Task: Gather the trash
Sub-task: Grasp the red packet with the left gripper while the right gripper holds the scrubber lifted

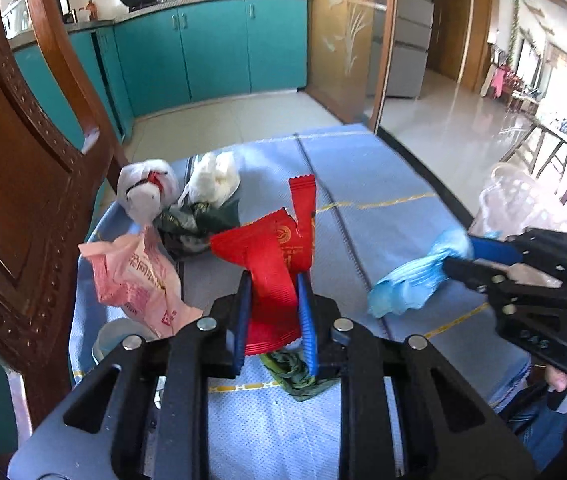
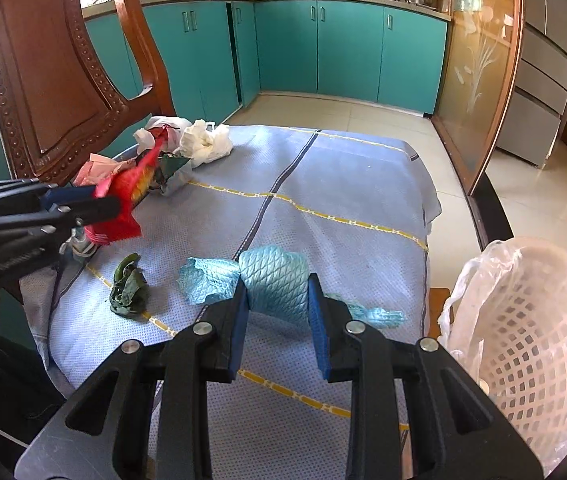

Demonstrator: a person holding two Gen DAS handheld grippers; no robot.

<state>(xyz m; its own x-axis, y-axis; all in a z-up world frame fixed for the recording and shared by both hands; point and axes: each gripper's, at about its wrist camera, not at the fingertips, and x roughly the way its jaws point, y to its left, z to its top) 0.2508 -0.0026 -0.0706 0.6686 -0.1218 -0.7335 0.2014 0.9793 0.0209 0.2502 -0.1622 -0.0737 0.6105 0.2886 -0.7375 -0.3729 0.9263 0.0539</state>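
My left gripper (image 1: 273, 280) is shut on a red wrapper (image 1: 271, 256) and holds it above the blue tablecloth (image 1: 383, 216). It also shows at the left of the right wrist view (image 2: 111, 204) with the red wrapper (image 2: 123, 200). My right gripper (image 2: 277, 284) is shut on a crumpled light-blue plastic glove (image 2: 275, 280), held over the cloth. It also shows in the left wrist view (image 1: 459, 258) with the glove (image 1: 407, 284). Wilted green leaves (image 2: 127, 288) lie on the cloth below the left gripper.
A pink bag (image 1: 139, 280), white bags (image 1: 145, 192), white tissue (image 1: 213, 178) and dark green scraps (image 1: 191, 224) lie by the wooden chair back (image 1: 19, 184). A white basket lined with a plastic bag (image 2: 531, 320) stands at the table's right edge. A small cup (image 1: 113, 340) sits at left.
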